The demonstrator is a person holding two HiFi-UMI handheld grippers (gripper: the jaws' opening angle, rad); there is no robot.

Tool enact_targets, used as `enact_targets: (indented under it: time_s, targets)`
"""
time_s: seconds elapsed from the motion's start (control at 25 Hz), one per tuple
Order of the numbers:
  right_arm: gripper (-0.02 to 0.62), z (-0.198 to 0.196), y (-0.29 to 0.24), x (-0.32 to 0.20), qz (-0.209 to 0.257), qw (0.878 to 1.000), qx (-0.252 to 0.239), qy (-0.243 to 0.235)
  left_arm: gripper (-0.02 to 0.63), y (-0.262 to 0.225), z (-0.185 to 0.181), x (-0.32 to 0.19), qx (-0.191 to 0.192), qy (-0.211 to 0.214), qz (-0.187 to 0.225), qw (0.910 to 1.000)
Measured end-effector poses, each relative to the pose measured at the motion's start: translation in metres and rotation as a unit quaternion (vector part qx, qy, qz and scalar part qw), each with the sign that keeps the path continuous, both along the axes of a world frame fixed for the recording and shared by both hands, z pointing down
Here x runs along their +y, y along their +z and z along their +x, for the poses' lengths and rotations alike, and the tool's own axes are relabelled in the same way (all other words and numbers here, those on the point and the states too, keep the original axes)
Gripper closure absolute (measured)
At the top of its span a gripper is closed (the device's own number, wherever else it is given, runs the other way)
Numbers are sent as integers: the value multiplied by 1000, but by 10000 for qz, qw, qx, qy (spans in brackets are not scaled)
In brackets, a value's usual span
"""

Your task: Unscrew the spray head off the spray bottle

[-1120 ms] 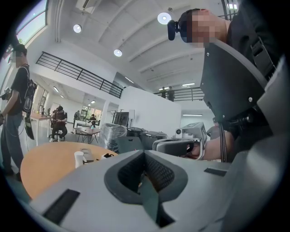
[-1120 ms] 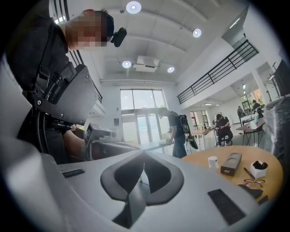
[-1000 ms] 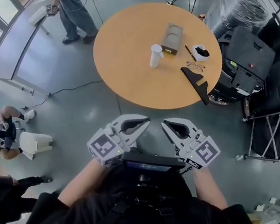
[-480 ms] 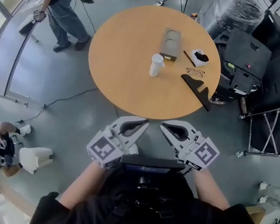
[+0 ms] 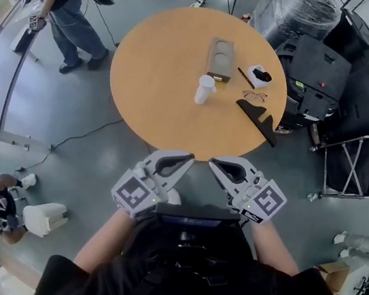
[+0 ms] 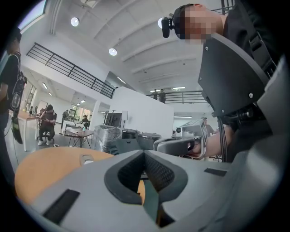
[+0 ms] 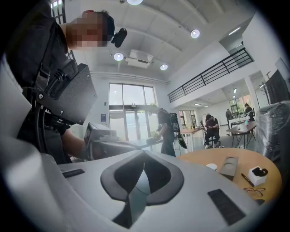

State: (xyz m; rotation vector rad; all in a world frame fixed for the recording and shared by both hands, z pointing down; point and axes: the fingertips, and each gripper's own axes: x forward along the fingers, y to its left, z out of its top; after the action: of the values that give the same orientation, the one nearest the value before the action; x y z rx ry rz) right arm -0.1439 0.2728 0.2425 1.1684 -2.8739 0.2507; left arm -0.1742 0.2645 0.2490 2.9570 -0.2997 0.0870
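Observation:
A small white container, the only bottle-like thing in sight, stands upright near the middle of the round tan table; whether it has a spray head I cannot tell. It shows as a white speck in the right gripper view. My left gripper and right gripper are held side by side just short of the table's near edge, well away from the container. Both are shut with nothing between the jaws, which meet tip to tip in the left gripper view and the right gripper view.
On the table lie a grey cup tray, a pen, glasses, a white holder and a black angular piece. Black bins and a wrapped pallet stand right. A person stands beyond the table; a white stool stands left.
The person carrying me has walked toward the table. Its near edge now lies closer to both gripper tips. Both grippers stay shut and empty.

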Motion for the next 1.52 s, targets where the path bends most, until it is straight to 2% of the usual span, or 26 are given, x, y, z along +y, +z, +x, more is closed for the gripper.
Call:
enact_targets:
  time_s: [0.24,0.48,0.6,0.76,1.0,1.52]
  targets:
    - [592,8,3,-13,5,10000,-33,-6,604,5,8,-8,-43,36,-70,10000]
    - [592,46,15,-24,13,9999,-99,-138,604,18,46,-17,-105,-113,-79,9999]
    - [592,66,17,-28,15,9995,-125,-277,604,14,68,-23,-16,-201,-48,9998]
    - [592,91,17,-37,48,9986,-149,-507,604,10,97,-35,39,-422,-188,9989]
    - [592,128,20,-54,55,9967,-113,-804,604,12,136,-50,-53,-703,-139,9974]
    - [580,184,18,-69,193,9897,-308,-1384,604,18,196,-60,-239,-1281,-98,9914]
